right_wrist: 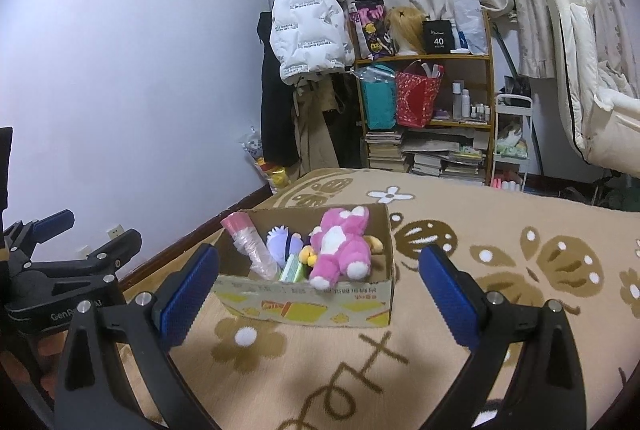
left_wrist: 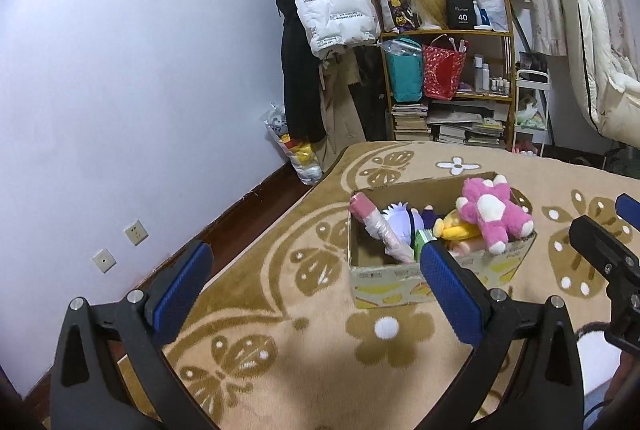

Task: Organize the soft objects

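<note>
Beige blanket [right_wrist: 460, 310] with brown butterflies covers the bed under me; behind it stand a lilac wall, a white jacket [right_wrist: 306, 26] on a rack and a cluttered shelf [right_wrist: 424, 102]. My left gripper [left_wrist: 316, 290] hangs wide and empty just left of the cardboard box [right_wrist: 304, 304]. Inside the box lie a pink roll [right_wrist: 250, 248], a purple-haired doll [right_wrist: 282, 242] and, on top, a pink plush toy [right_wrist: 340, 248]. My right gripper [right_wrist: 320, 296] is wide too, empty, facing the box.

One cardboard box [right_wrist: 304, 304] holds one pink plush [right_wrist: 340, 248], one purple-haired doll [right_wrist: 282, 240], one pink roll [right_wrist: 250, 244].
</note>
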Action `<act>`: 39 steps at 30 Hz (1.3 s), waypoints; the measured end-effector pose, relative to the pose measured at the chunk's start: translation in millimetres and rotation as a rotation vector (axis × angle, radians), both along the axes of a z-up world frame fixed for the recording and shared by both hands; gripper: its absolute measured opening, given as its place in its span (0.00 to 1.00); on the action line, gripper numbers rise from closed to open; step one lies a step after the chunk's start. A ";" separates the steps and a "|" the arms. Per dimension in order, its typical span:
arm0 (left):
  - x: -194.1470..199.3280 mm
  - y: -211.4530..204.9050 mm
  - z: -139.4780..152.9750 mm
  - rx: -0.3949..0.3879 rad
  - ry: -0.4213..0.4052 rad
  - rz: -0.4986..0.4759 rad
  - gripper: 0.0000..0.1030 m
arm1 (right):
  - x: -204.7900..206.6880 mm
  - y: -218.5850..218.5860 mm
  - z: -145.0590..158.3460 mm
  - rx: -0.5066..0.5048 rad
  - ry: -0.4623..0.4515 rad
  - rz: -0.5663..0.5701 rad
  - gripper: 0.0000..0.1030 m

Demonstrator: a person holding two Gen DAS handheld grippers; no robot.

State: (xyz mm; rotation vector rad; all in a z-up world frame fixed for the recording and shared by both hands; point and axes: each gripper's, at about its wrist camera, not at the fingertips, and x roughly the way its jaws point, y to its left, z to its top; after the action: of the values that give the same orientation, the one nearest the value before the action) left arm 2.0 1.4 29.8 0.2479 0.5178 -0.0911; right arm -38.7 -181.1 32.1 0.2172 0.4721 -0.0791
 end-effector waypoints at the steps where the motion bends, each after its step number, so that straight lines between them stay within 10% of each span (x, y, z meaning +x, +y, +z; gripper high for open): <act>1: -2.4 0.5 -0.2 0.003 0.001 -0.001 0.99 | -3.7 0.4 -0.3 0.000 0.001 -0.003 1.00; 39: -5.7 -1.7 -17.9 0.034 0.038 0.014 0.99 | -21.3 -9.2 -15.2 0.021 0.052 -0.045 1.00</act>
State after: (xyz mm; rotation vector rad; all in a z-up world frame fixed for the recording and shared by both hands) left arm -3.8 -0.3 11.9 0.2757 0.5587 -0.0739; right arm -60.0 -190.3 16.9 0.2472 0.5203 -0.1238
